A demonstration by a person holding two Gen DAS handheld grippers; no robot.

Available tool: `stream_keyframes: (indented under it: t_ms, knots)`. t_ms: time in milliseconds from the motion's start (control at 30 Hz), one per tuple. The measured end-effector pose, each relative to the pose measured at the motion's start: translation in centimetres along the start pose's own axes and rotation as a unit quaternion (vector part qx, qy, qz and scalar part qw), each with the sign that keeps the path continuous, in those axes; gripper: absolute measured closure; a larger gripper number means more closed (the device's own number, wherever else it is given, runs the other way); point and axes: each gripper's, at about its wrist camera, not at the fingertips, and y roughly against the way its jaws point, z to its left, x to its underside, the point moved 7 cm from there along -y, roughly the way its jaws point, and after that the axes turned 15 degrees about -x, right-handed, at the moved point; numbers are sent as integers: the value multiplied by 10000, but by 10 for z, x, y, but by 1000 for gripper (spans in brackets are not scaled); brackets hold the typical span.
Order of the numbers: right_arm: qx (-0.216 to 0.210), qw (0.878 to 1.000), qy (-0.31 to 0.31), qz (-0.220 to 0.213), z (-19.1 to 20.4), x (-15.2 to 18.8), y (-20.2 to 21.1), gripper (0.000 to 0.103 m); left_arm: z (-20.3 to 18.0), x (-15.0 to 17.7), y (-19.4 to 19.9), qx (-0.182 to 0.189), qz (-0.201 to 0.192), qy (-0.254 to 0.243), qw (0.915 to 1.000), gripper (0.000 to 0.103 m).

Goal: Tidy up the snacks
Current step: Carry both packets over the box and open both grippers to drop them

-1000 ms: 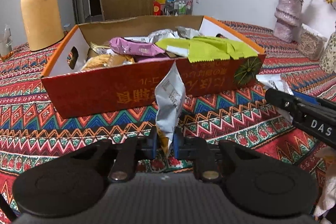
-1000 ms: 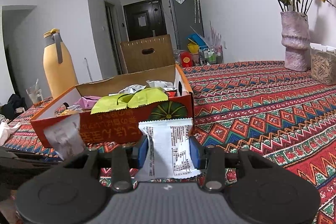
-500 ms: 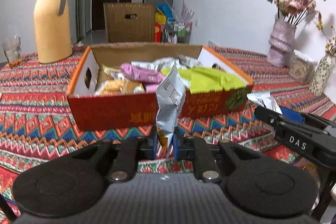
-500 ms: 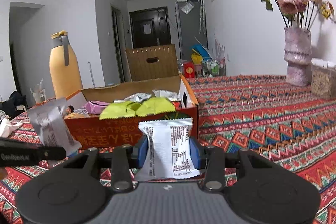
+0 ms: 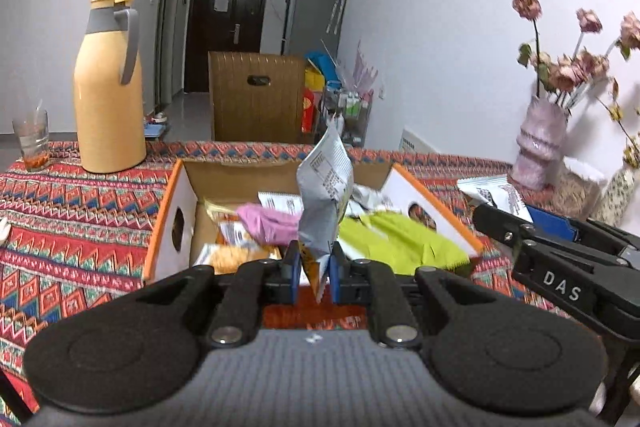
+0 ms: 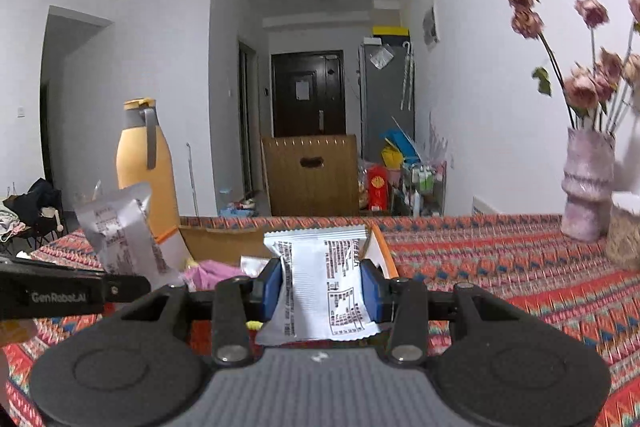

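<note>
An open red cardboard box (image 5: 170, 223) with an orange rim sits on the patterned tablecloth, holding several snack packets, among them a pink one (image 5: 268, 225) and a lime-green one (image 5: 394, 239). My left gripper (image 5: 314, 273) is shut on a silver snack packet (image 5: 324, 195) that stands upright just above the box's near wall. My right gripper (image 6: 323, 289) is shut on a white flat snack packet (image 6: 326, 289), held near the box's right end (image 6: 382, 253). Each gripper shows in the other's view: the right gripper (image 5: 500, 205) at the right edge and the left gripper (image 6: 132, 283) at the left.
A tall yellow thermos jug (image 5: 110, 87) and a glass (image 5: 32, 139) stand at the table's far left. A pink vase (image 5: 538, 143) of dried roses and a jar (image 6: 624, 231) are at the far right. A brown chair back (image 5: 256, 97) rises behind the table.
Both grippers have risen with their packets, so the box now lies lower in view and its inside shows. The left packet now hangs over the box's front wall.
</note>
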Motion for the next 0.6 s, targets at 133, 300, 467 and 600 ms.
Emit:
stream_keyframes:
  t_ms: [133, 300, 467, 600]
  knots:
    - [-14, 10000, 19, -28, 0, -16, -21, 62, 4, -16, -13, -86, -73, 129, 9999, 89]
    - [11, 10000, -22, 3, -6, -27, -52, 62, 6, -32, -39, -289, -113, 277, 9991, 89]
    - [44, 9999, -137, 78, -15, -28, -84, 63, 13, -32, -68, -573, -130, 414, 9974, 89]
    - [40, 9998, -168, 90, -21, -14, -101, 63, 20, -21, -88, -595, 15, 465, 9971, 89]
